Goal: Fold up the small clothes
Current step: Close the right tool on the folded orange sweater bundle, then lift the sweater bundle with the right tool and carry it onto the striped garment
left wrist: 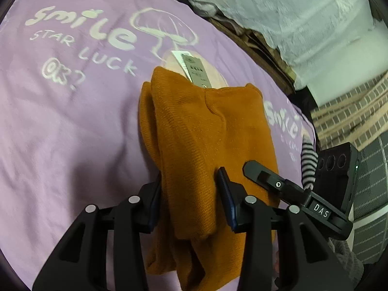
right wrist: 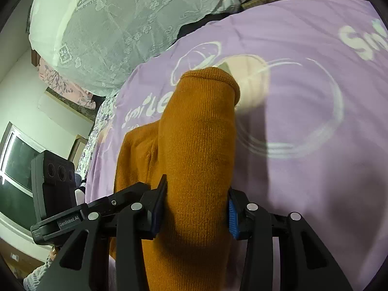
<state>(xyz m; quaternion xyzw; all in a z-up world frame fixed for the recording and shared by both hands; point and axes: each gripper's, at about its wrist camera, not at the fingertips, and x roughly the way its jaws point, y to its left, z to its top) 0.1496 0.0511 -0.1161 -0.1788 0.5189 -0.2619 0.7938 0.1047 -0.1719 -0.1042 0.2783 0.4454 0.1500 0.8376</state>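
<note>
A lilac printed bed sheet (left wrist: pixel 72 121) bears the orange knit garment (left wrist: pixel 206 126).

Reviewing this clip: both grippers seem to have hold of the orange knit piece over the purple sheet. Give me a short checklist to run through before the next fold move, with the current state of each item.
1. Left gripper shut on the orange garment: ok, fabric bunched between the jaws.
2. Right gripper shut on the same garment: ok, knit fills the gap.
3. Paper tag clear of the jaws: ok, it lies at the garment's far end.
4. Purple sheet not caught in either grip: cannot tell, the fabric hides the pads' undersides.
5. Grippers apart from each other: ok, close but with a gap in the left wrist view.
6. Garment edges aligned for folding: cannot tell.
</note>
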